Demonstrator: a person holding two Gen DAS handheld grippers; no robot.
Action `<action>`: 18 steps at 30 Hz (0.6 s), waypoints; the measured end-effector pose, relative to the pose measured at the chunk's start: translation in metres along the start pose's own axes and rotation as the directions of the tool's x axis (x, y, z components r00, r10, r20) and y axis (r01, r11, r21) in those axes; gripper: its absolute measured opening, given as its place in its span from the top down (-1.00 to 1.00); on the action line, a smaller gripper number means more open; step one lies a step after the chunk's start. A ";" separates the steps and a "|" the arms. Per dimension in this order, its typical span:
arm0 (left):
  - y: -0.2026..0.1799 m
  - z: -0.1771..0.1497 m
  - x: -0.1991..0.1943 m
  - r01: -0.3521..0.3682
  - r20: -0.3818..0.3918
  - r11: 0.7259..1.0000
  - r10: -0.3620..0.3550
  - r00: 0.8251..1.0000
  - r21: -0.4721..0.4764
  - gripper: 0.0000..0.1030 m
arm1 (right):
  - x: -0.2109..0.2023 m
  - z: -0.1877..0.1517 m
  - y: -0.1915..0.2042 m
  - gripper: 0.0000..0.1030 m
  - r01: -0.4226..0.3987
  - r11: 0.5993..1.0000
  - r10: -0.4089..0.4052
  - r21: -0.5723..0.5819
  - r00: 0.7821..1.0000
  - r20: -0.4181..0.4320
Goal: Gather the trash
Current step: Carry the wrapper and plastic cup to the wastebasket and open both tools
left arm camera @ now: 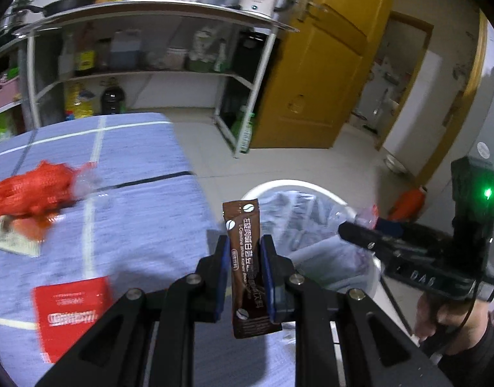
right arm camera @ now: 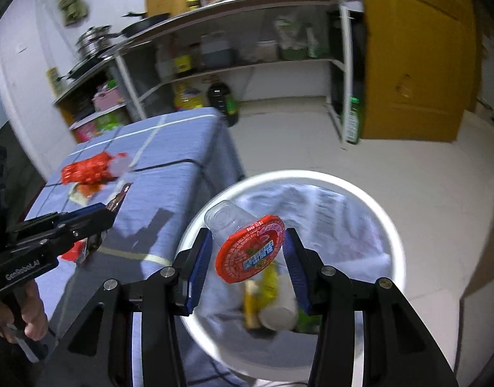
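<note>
My left gripper (left arm camera: 245, 258) is shut on a brown coffee sachet (left arm camera: 247, 267), held upright at the right edge of the blue checked table (left arm camera: 134, 225). My right gripper (right arm camera: 247, 264) is over the white lined trash bin (right arm camera: 369, 200). A clear plastic cup with a red peel-off lid (right arm camera: 250, 251) sits tilted between its blue pads (right arm camera: 198, 267); whether the pads touch it is unclear. The right gripper also shows in the left wrist view (left arm camera: 350, 229), above the bin (left arm camera: 330, 196). The left gripper with the sachet also shows in the right wrist view (right arm camera: 111, 208).
On the table lie a red net bag (left arm camera: 30, 190), a red booklet (left arm camera: 72, 316) and a paper scrap (left arm camera: 14, 242). The bin holds a white cup (right arm camera: 279, 316) and yellow wrappers. A metal kitchen shelf (left arm camera: 150, 74) and a yellow door (left arm camera: 317, 74) stand behind.
</note>
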State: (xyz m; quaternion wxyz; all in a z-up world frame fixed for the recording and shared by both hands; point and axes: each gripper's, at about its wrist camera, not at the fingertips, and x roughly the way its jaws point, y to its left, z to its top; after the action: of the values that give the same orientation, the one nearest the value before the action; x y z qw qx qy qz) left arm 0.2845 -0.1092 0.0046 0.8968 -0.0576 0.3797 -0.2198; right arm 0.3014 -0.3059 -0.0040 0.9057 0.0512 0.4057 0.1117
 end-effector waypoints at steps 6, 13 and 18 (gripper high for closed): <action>-0.038 0.007 0.037 0.049 -0.034 0.999 -0.049 0.998 0.014 0.61 | -0.004 -0.007 -0.033 0.10 0.035 0.998 -0.035 0.052 0.999 -0.002; -0.056 0.005 0.066 0.045 -0.074 0.999 -0.045 0.996 -0.004 0.60 | 0.006 -0.014 -0.056 0.10 0.064 0.995 -0.061 0.078 0.997 -0.036; -0.055 0.001 0.069 0.037 -0.087 0.999 -0.038 0.995 -0.012 0.59 | 0.014 -0.018 -0.061 0.08 0.079 0.994 -0.075 0.080 0.995 -0.061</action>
State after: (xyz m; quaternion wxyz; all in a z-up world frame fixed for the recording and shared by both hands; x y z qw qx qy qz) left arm 0.3085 -0.1893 -0.0250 0.8747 -0.0597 0.4186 -0.2368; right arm 0.3069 -0.3620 -0.0369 0.8943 0.0696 0.4377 0.0613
